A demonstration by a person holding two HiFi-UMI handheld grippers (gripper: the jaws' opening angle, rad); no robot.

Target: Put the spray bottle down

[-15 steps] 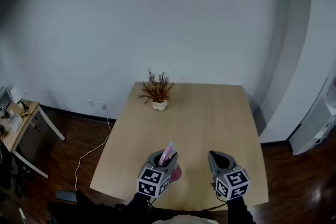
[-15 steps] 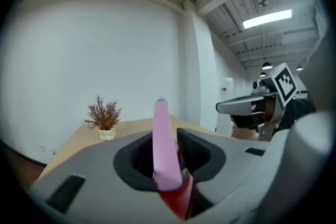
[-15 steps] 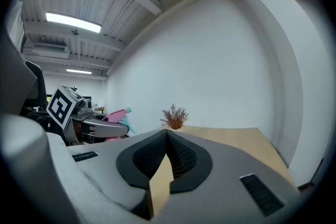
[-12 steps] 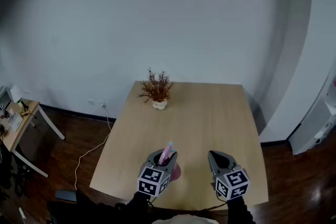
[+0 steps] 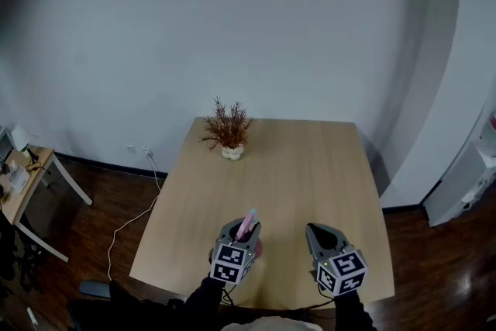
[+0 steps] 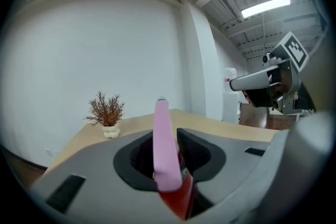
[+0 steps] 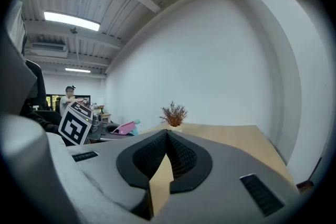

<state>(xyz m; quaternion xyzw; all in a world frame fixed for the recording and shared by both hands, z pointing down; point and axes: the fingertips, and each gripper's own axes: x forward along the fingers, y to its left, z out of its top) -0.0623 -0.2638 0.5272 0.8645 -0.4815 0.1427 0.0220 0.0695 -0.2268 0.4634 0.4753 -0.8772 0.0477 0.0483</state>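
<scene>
My left gripper (image 5: 242, 229) hovers over the near edge of the wooden table (image 5: 310, 167), shut on the spray bottle (image 5: 249, 220). In the left gripper view the bottle (image 6: 165, 155) stands upright between the pads, pink head up and red body below. My right gripper (image 5: 320, 233) hangs beside it to the right, shut with nothing in it. In the right gripper view its tips (image 7: 167, 132) meet, and the pink head of the bottle (image 7: 126, 127) shows off to the left.
A small potted dry plant (image 5: 227, 132) stands at the table's far left. A side table (image 5: 19, 182) with clutter is on the left, a cable (image 5: 132, 225) trails on the dark floor, and a white cabinet (image 5: 465, 182) is on the right.
The head view has shifted slightly. Both grippers keep their places above the near edge, the left one still shut on the bottle.
</scene>
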